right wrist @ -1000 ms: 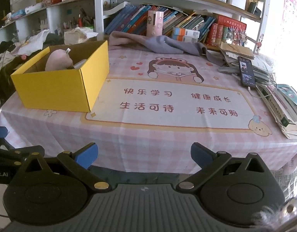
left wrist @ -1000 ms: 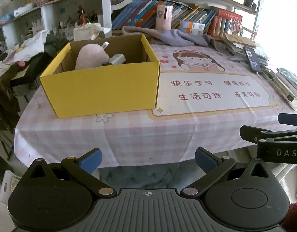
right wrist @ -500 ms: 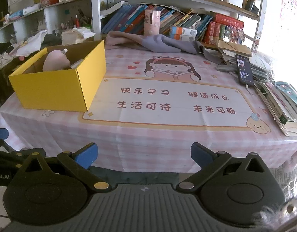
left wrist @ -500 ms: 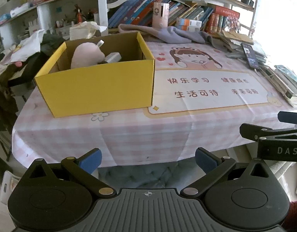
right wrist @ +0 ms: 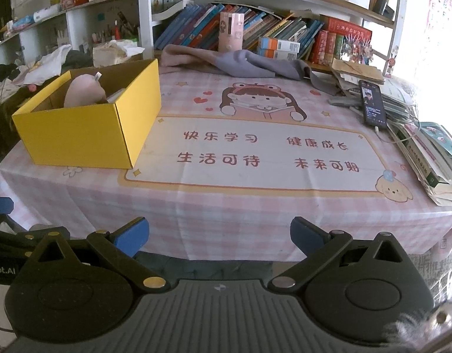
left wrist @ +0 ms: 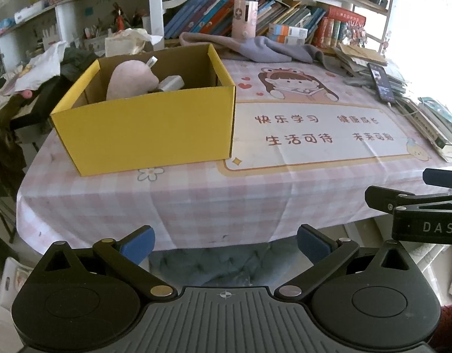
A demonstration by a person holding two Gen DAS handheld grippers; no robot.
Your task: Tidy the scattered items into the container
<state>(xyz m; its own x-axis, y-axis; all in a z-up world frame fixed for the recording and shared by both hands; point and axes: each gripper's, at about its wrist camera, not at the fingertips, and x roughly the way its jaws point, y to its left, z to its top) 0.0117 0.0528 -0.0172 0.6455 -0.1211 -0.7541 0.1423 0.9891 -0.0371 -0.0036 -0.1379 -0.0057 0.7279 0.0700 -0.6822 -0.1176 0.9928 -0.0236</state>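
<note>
Left wrist view: your left gripper [left wrist: 226, 242] and right gripper [right wrist: 219, 232] gape empty, box [left wrist: 149, 129] ahead-left of both jaws, already holding items; reach carelessly and you could knock the phone [right wrist: 372, 106].

Your left wrist camera sits low, off the table's near edge, looking forward across the pink checked tablecloth [left wrist: 196, 206] toward the bookshelves [left wrist: 255, 8], with the yellow box [left wrist: 143, 135] fairly near, left of centre. Your right wrist camera looks the same way from further right, the yellow box [right wrist: 88, 135] at far left. Both views share the box, cloth and shelves.
</note>
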